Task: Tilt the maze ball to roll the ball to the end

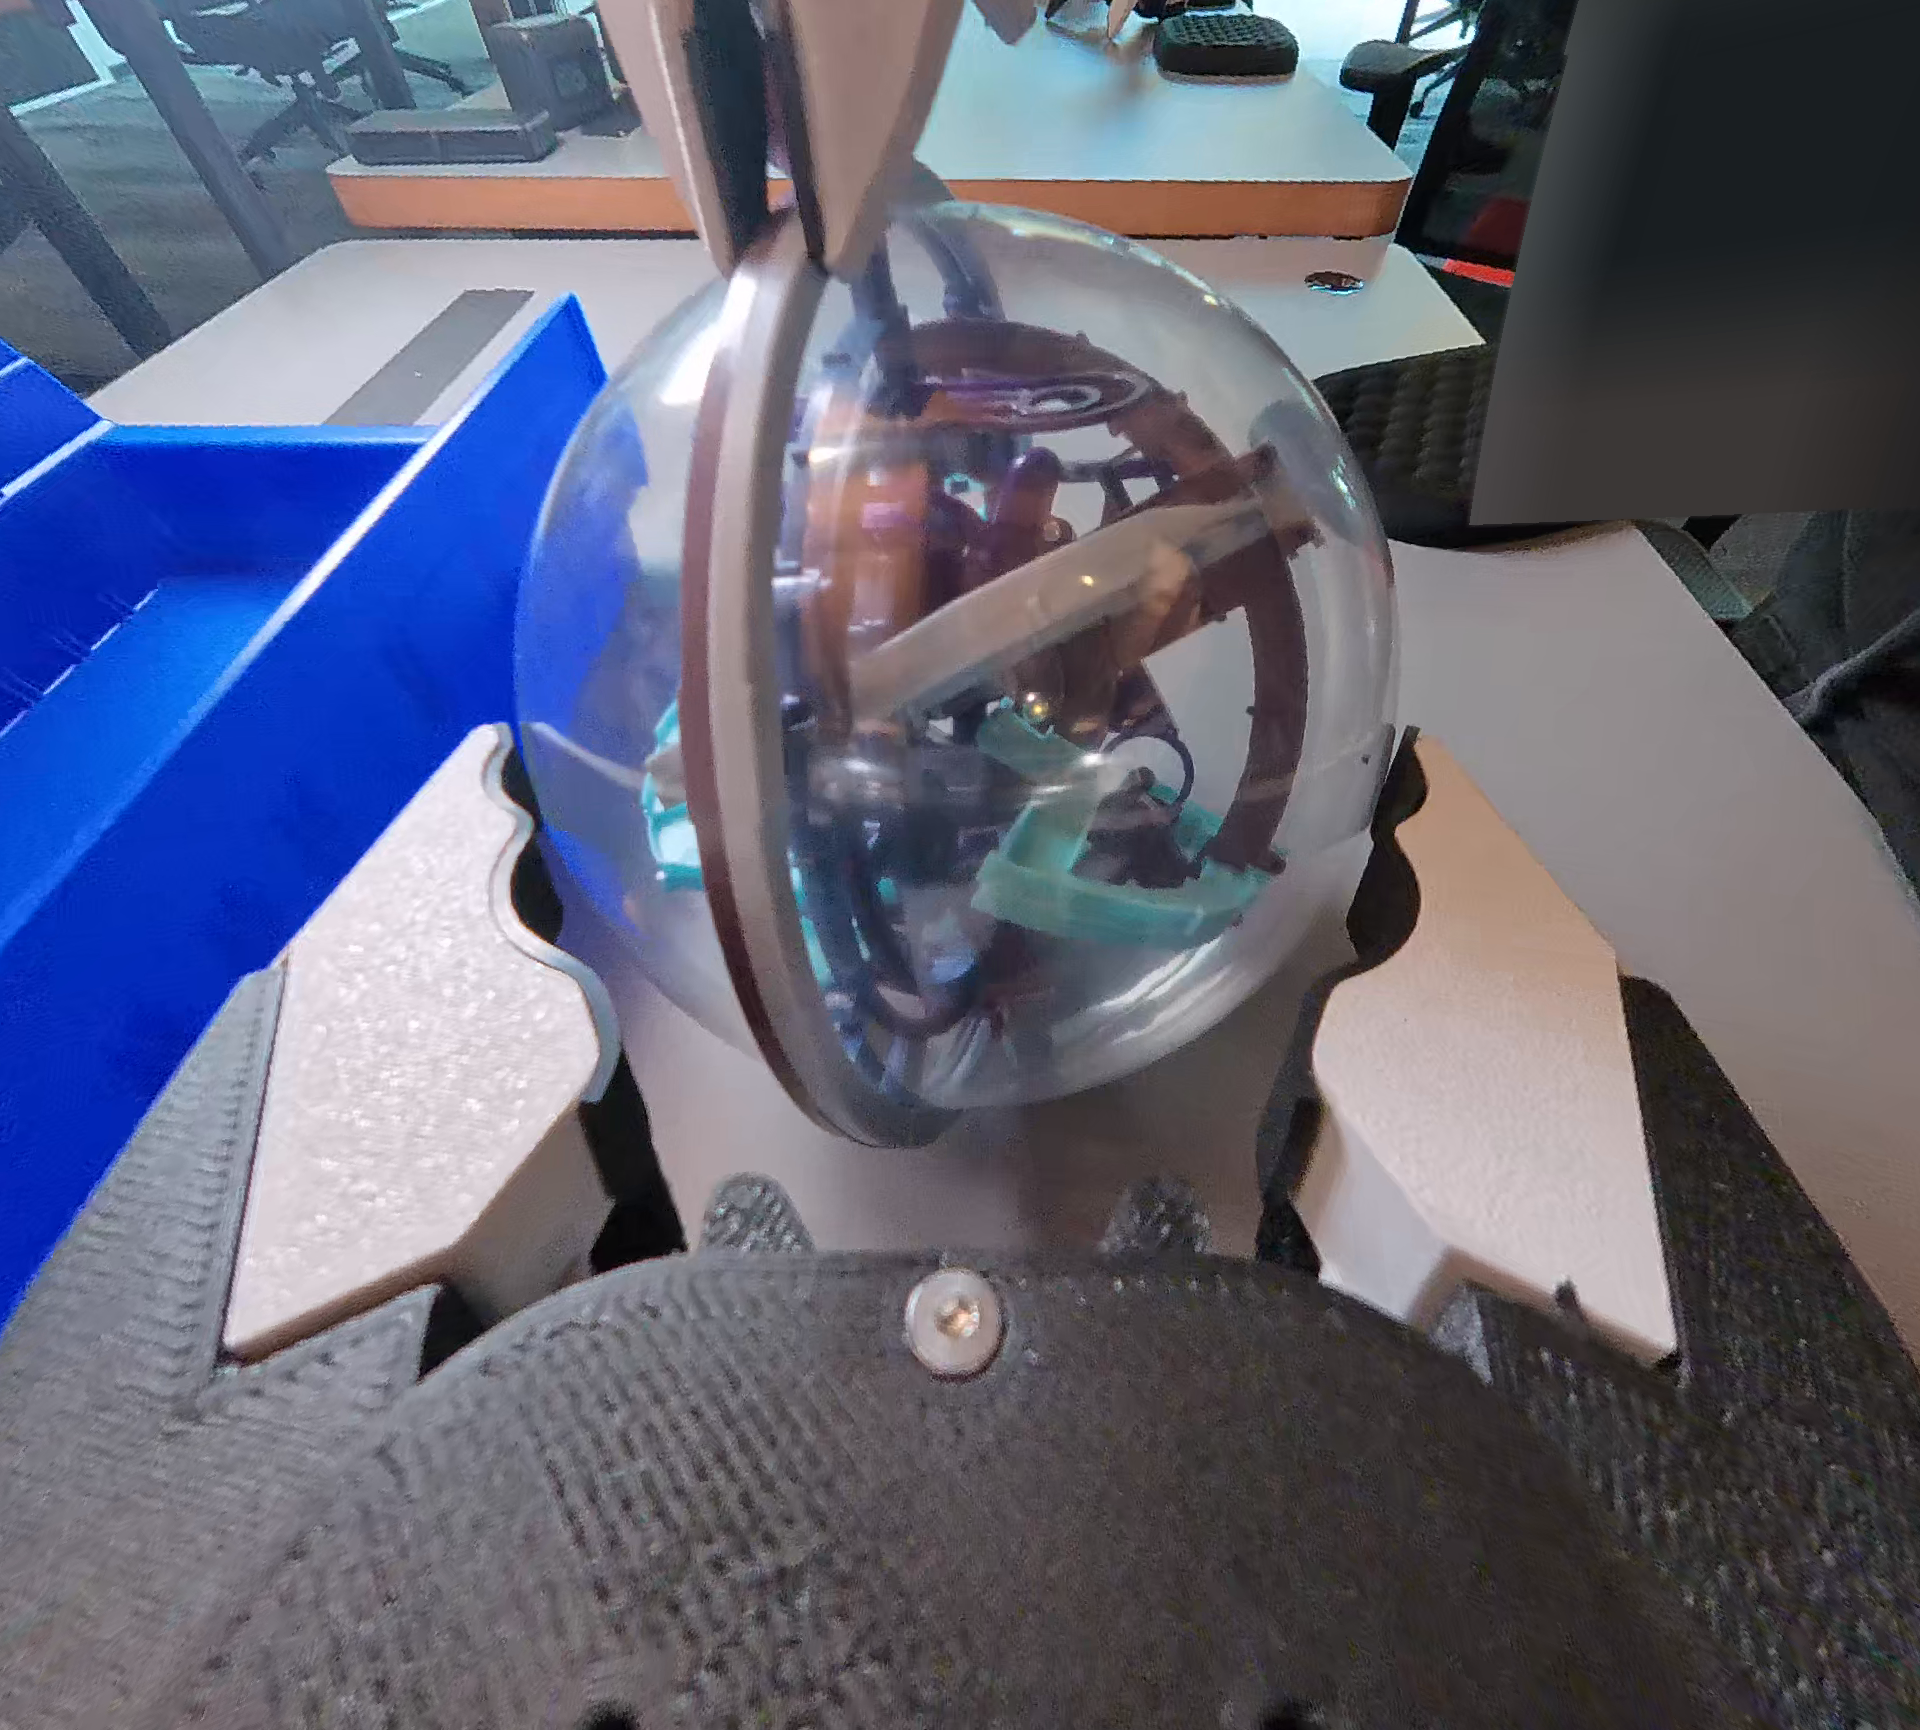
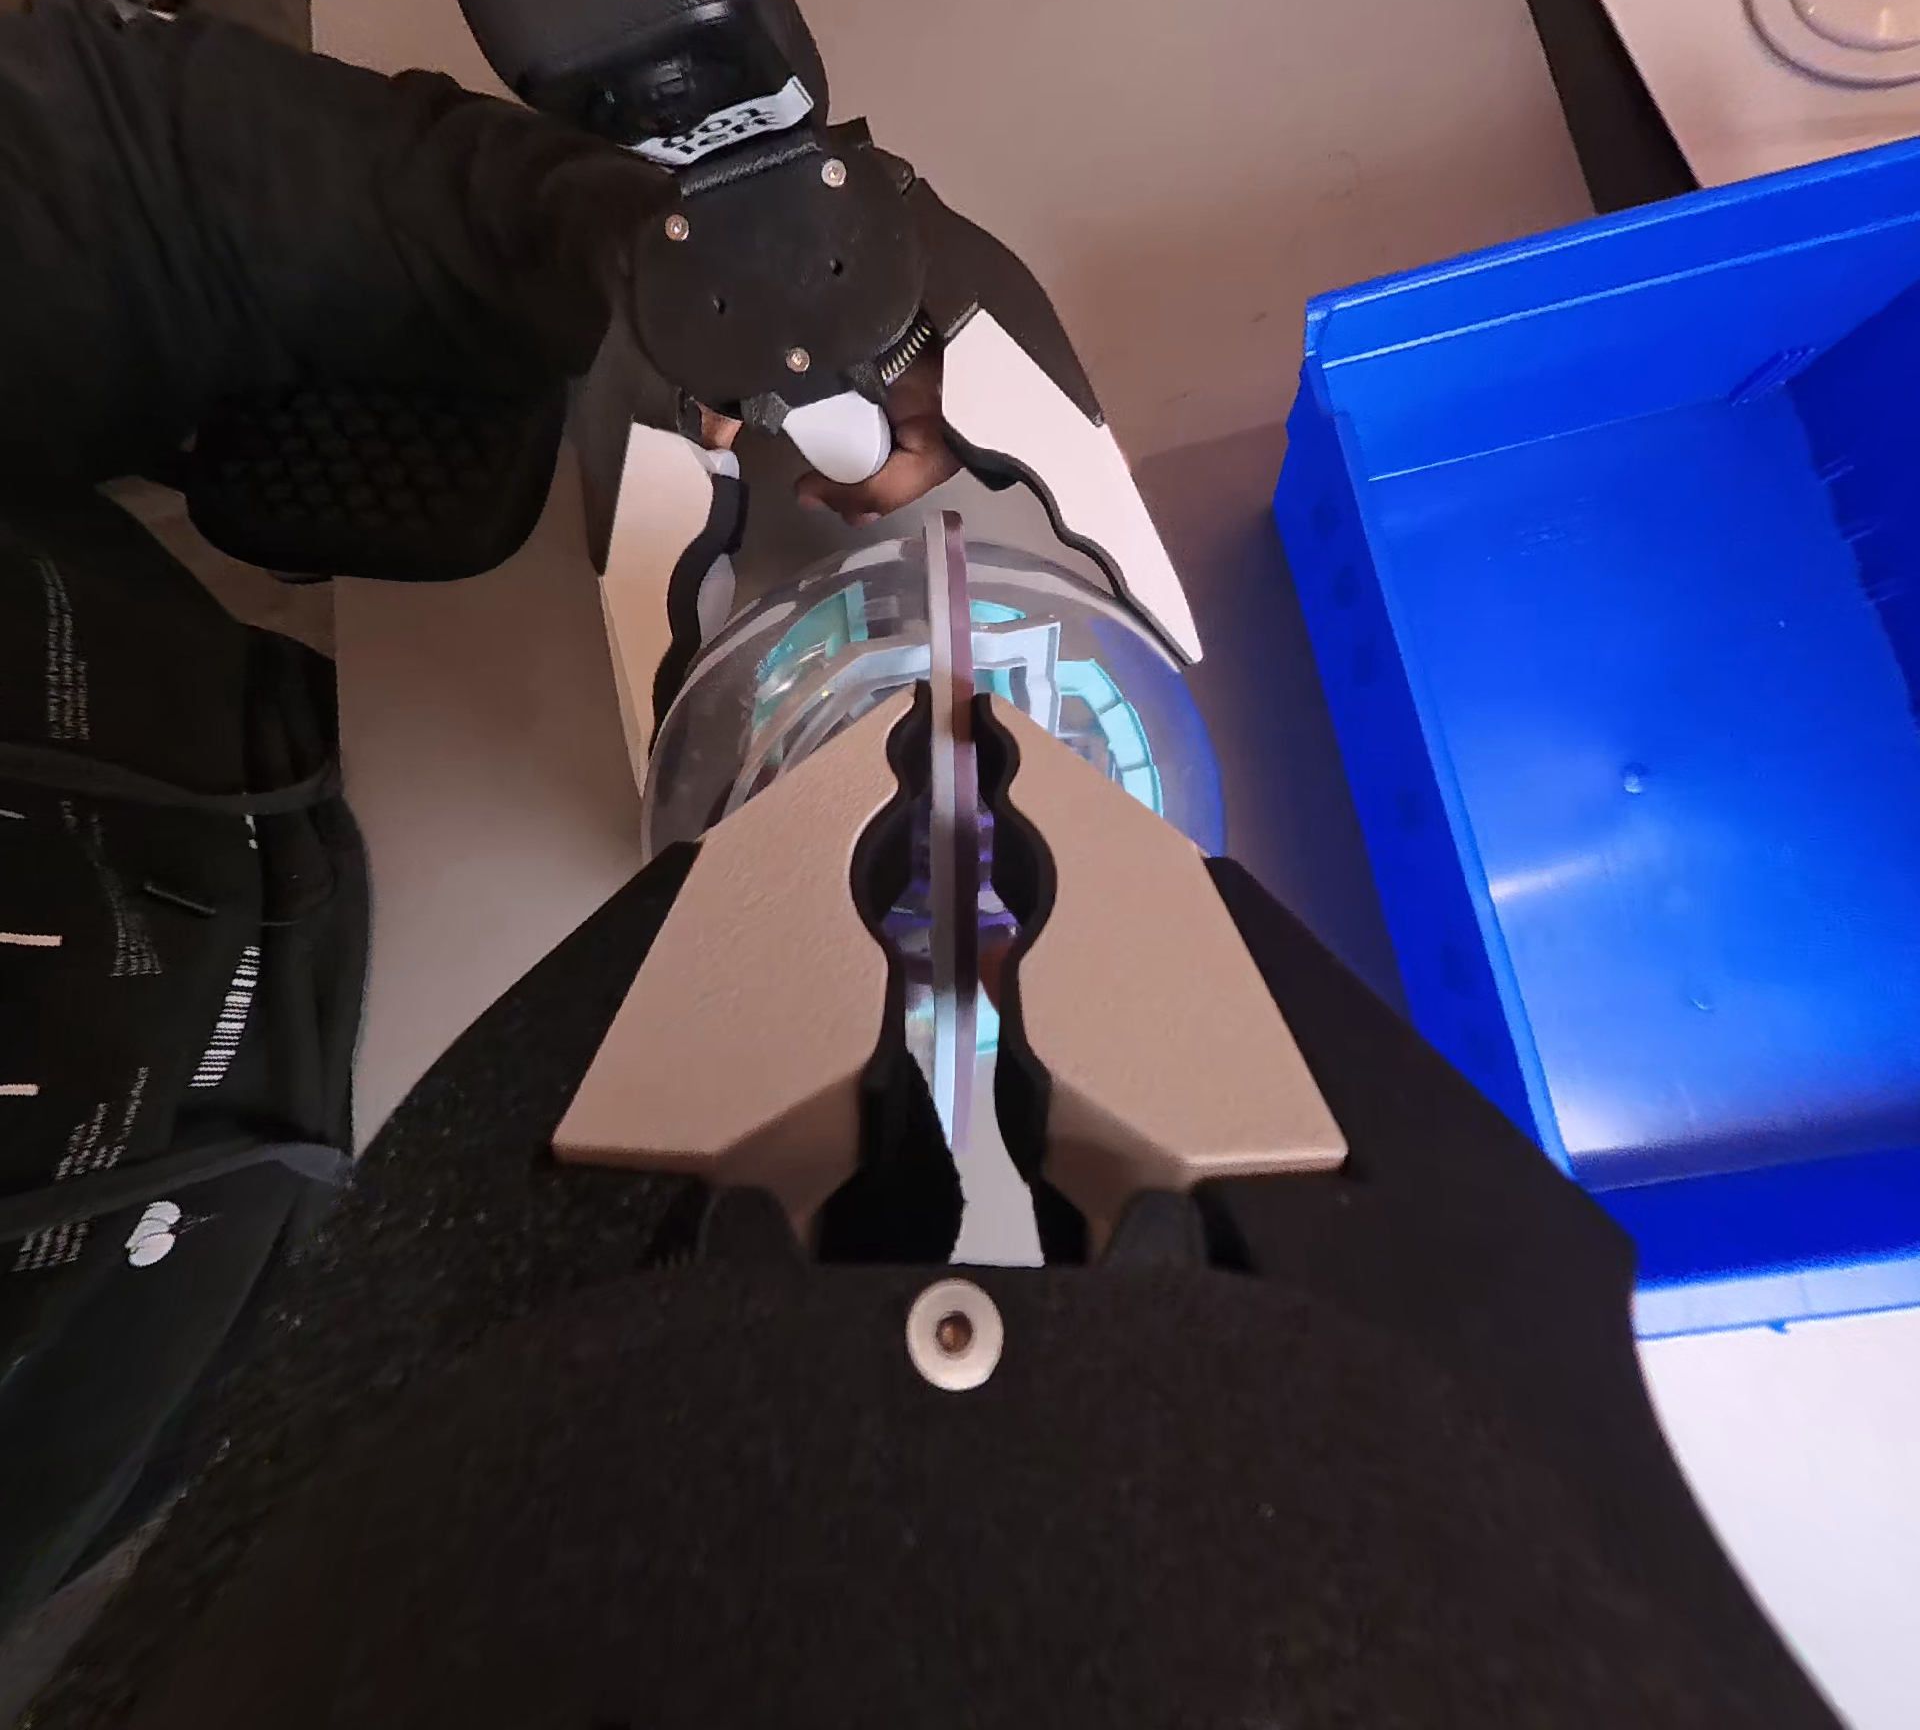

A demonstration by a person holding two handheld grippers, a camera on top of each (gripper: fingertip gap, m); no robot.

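Maze ball (image 1: 966,672): clear hard plastic sphere, centre of the left wrist view, held above a pale table (image 1: 1621,745); two see-through halves meet at a flat grey rim (image 1: 743,641) running top to bottom, slightly tilted. Inside: brown curved tracks, a pale grey ramp, teal channels low down; a small shiny bead near the middle may be the rolling ball, not certain. Left gripper (image 1: 956,859): matte black ribbed body with pale grainy finger plates and wavy black pads, spread wide, one finger on each side of the sphere's lower half, pads against or just beside the shell; firm contact cannot be confirmed. Right gripper (image 2: 951,714): same build, jaws nearly together and pinching the grey rim edge-on between the scalloped pads; in the left wrist view it enters from the top of frame and meets the rim at the sphere's top. Blue bin (image 2: 1621,693): smooth glossy plastic, straight walls, right side of the right wrist view, its near wall just beside the sphere. Person's sleeve (image 2: 260,278): black fabric, left of that frame, behind the left gripper. Bare tabletop shows beyond the sphere, toward the upper middle of the frame.
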